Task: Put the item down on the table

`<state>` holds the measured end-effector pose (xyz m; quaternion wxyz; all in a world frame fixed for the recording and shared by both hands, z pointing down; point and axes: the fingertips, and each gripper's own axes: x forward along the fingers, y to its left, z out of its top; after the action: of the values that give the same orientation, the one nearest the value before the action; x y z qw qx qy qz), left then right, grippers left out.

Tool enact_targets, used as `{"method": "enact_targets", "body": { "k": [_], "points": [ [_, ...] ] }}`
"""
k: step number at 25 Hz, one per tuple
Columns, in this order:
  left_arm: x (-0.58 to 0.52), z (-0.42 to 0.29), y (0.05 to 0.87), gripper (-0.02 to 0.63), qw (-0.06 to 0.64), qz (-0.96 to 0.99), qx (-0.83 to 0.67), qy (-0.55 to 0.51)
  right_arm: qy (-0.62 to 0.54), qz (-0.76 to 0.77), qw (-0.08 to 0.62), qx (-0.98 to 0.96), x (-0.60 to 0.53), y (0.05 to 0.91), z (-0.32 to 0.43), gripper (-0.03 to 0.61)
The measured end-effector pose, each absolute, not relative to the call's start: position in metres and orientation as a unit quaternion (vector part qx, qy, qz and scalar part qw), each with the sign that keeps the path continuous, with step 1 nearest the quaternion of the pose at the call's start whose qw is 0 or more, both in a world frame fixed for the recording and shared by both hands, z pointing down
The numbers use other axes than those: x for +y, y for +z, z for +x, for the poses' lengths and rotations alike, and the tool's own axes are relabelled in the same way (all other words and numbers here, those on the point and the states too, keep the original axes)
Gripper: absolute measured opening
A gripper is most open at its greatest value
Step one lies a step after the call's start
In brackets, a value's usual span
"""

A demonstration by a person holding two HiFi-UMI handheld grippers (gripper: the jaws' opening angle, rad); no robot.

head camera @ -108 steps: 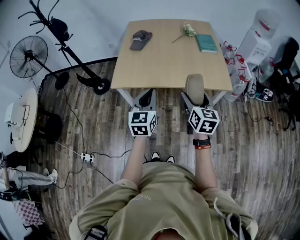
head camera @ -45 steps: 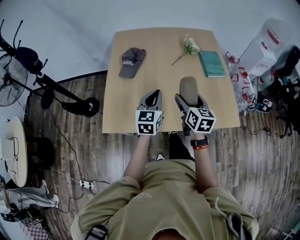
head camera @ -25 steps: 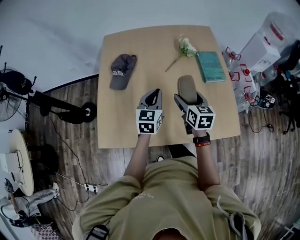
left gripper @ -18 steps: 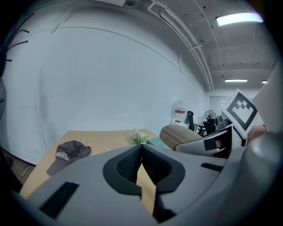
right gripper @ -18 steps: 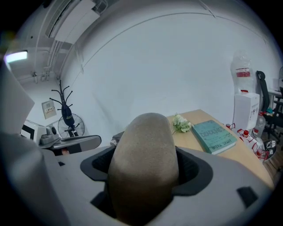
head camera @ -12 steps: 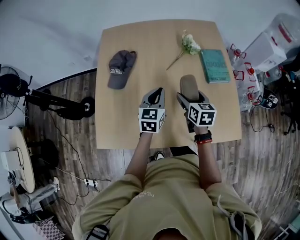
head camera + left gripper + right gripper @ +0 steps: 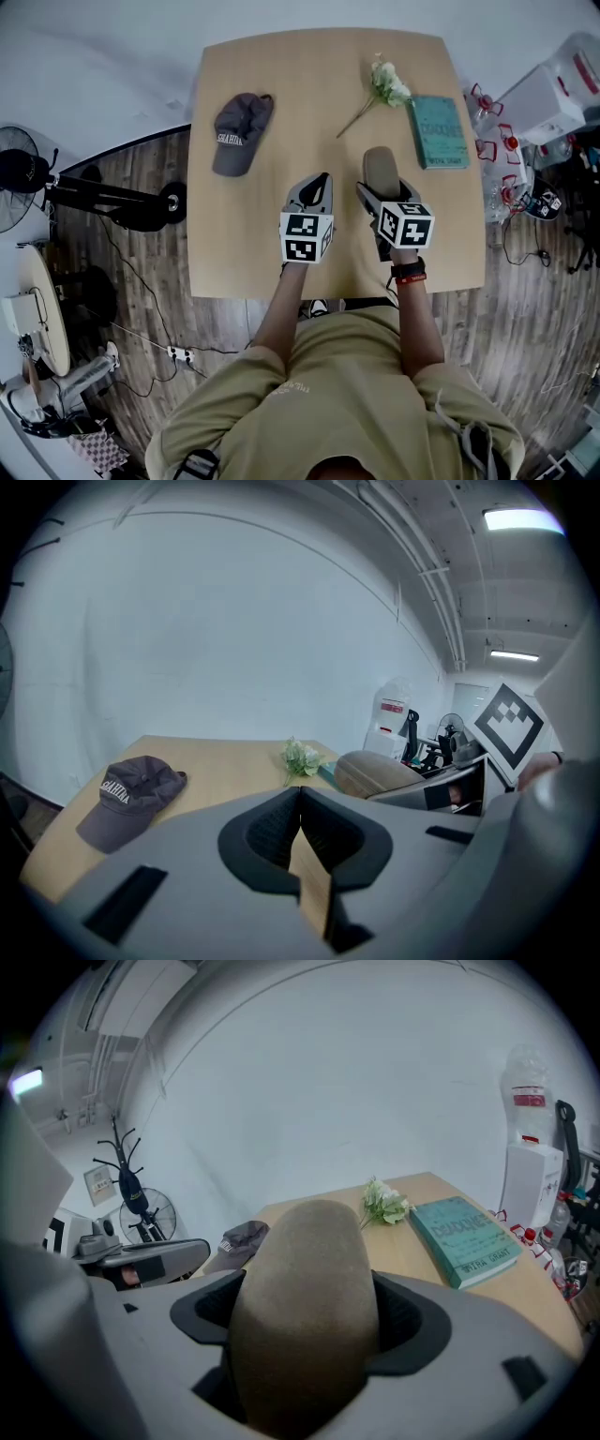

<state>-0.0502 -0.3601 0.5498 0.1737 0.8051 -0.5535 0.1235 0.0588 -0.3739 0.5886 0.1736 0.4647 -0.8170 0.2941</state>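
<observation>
A tan, rounded suede-like item [image 7: 380,168] [image 7: 305,1307] sticks out forward from my right gripper [image 7: 383,188], whose jaws are shut on it above the wooden table [image 7: 272,244]. From the left gripper view the same item [image 7: 375,772] shows off to the right. My left gripper [image 7: 313,187] hovers beside it over the table's middle, jaws shut with nothing between them. Both grippers are held above the near half of the table.
On the table lie a grey cap [image 7: 237,131] [image 7: 131,795] at far left, a white flower sprig [image 7: 384,88] [image 7: 384,1204] and a teal book [image 7: 439,131] [image 7: 469,1237] at far right. A fan and stand [image 7: 56,183] sit on the floor to the left, with boxes and bottles [image 7: 553,103] to the right.
The person has walked up to the table, so both grippers now hang over its near half instead of over the floor. The right gripper keeps hold of the tan item.
</observation>
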Motion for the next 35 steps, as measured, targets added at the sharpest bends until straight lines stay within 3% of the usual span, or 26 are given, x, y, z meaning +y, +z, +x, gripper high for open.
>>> {"method": "enact_targets", "body": {
  "k": [35],
  "points": [
    [-0.432,-0.061,0.637,0.021,0.242,0.778,-0.557,0.162,0.325,0.437,0.268,-0.795,-0.454,0.721,0.053,0.408]
  ]
}}
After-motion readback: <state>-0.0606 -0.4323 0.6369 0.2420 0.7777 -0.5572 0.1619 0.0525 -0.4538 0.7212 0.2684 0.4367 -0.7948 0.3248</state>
